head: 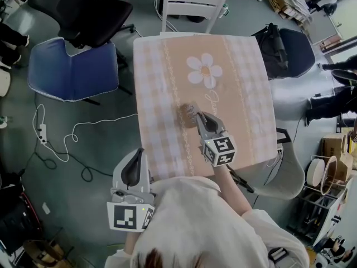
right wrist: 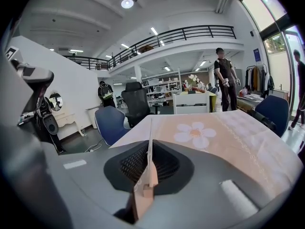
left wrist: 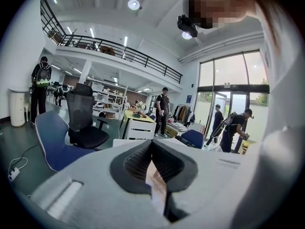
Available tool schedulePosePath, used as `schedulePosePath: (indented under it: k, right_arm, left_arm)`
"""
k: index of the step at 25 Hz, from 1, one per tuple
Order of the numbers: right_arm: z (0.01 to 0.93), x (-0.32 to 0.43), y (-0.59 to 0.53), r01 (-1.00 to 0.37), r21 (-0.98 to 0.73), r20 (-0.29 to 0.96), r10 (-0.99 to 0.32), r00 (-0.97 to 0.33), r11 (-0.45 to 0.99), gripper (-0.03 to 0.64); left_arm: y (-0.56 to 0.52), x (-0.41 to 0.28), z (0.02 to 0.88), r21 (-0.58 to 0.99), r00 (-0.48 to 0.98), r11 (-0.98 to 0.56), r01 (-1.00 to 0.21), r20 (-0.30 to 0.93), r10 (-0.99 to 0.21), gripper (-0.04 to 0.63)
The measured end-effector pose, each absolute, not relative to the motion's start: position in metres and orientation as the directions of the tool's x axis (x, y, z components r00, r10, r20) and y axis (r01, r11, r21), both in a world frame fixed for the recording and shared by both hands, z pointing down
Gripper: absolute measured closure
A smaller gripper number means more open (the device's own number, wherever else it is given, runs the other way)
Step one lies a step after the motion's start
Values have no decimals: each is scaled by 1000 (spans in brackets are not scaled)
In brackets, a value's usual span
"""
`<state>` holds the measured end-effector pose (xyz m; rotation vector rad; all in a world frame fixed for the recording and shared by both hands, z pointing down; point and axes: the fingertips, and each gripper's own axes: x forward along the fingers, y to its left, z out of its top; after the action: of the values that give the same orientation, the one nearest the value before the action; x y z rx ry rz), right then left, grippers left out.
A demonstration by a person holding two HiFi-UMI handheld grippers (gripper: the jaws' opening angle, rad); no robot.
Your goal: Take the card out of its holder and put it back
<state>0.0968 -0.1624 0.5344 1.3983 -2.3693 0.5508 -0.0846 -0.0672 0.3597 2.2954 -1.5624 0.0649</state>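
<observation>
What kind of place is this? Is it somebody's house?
Not a house; most likely a big open office or workshop hall. There is an upstairs balcony with a black railing, a black office chair on wheels, and tall glass entrance doors.

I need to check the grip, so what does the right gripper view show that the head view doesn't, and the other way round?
Right gripper view only: the right gripper's jaws closed on a thin card, seen edge-on, and the balcony railing overhead. Head view only: the left gripper, held just off the table's near left corner. Both: the table's printed flower, the white chair and the blue chair.
</observation>
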Motion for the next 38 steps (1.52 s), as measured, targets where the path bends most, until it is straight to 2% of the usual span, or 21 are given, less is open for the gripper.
schedulePosePath:
  k: [5,9,15,25,33,38]
  right_arm:
    - [533,96,-162,-874,-187,461,-746,-480,448,597]
    - [520,96,-167,-872,-209,417,-766,-489,443,509]
    - [481,98,-175,-877,-189,333,-811,-481,442,509]
    - [406,103,-146,-882,-175,164,-871,-463,437,617]
    - [346,105,-101,-870,-162,37,-878,-477,466,618]
    - [336,112,-70,-876,-142,30,-882,-470,461,618]
  left_arm:
    - [-66,-84,359,268,391,-327,-906,240,-888,595]
    - [-66,-82,360,268,397,-333,-904,237,-887,595]
    - [-61,-80,356,267,415,-355,-896,218,-883,595]
    - [-49,-76,345,257,448,-397,-881,181,-876,595]
    - [-40,-67,339,248,484,-439,-864,159,-861,595]
    - [-35,-69,337,258,493,-446,-857,156,-856,595]
